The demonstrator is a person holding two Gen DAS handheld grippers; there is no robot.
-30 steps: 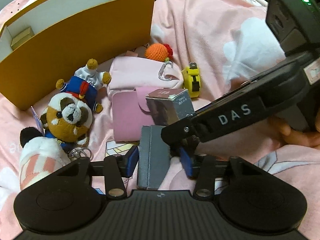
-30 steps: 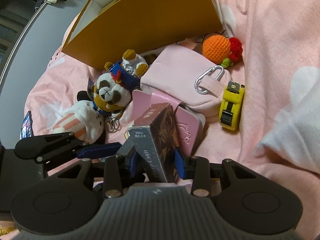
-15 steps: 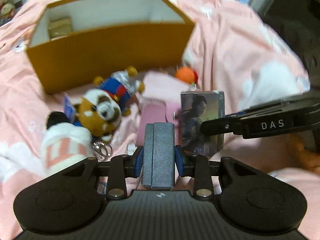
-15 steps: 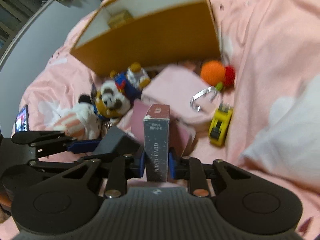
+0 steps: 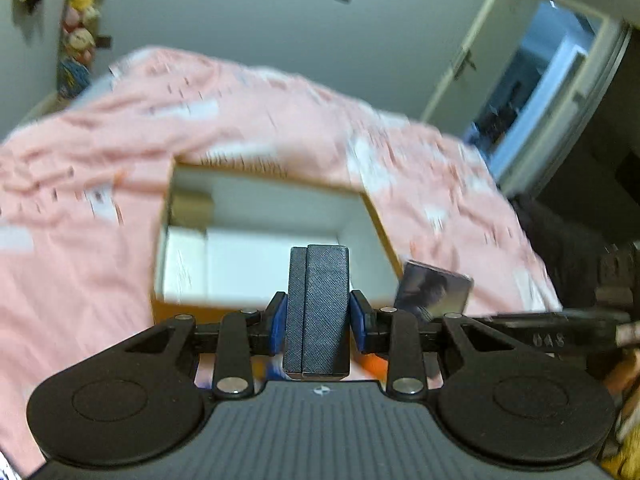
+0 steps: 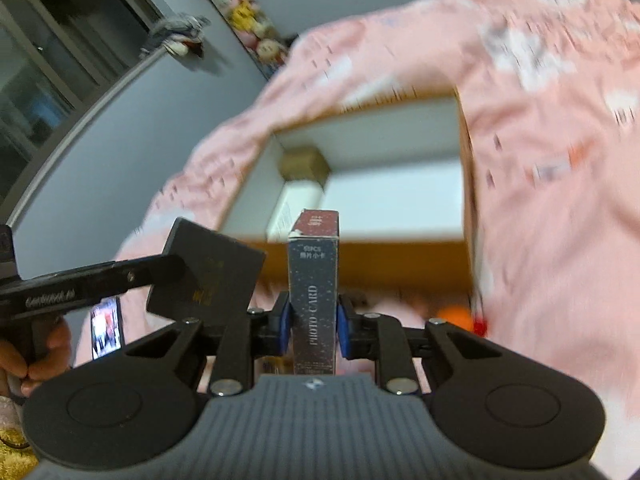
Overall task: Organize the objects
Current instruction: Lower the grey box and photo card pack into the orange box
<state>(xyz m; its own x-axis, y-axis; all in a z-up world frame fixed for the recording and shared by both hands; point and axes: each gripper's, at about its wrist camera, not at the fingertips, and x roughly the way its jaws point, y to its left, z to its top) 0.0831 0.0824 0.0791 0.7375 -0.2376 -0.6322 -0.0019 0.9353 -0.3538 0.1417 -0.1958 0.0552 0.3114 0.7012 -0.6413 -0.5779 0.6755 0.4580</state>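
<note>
My left gripper (image 5: 318,326) is shut on a dark grey textured case (image 5: 318,300) and holds it in the air in front of the orange box (image 5: 362,200). My right gripper (image 6: 312,330) is shut on a dark photo card box (image 6: 314,288), also lifted in front of the orange box (image 6: 466,168). The photo card box shows at the right of the left wrist view (image 5: 436,290). The grey case shows at the left of the right wrist view (image 6: 208,276). The orange box has white inner walls and holds a small tan box (image 6: 304,164) in its far left corner.
The box rests on a pink bedspread (image 5: 80,160). An orange knitted toy (image 6: 454,314) lies below the box's front wall. A phone (image 6: 106,328) lies on the bed at the left. Grey wall, plush toys hanging (image 5: 76,36) and a doorway (image 5: 532,92) are behind.
Both grippers rose and tilted up toward the orange box, carrying the grey case and photo card box. The toys and pink pouch dropped out of view. Both views are motion-blurred.
</note>
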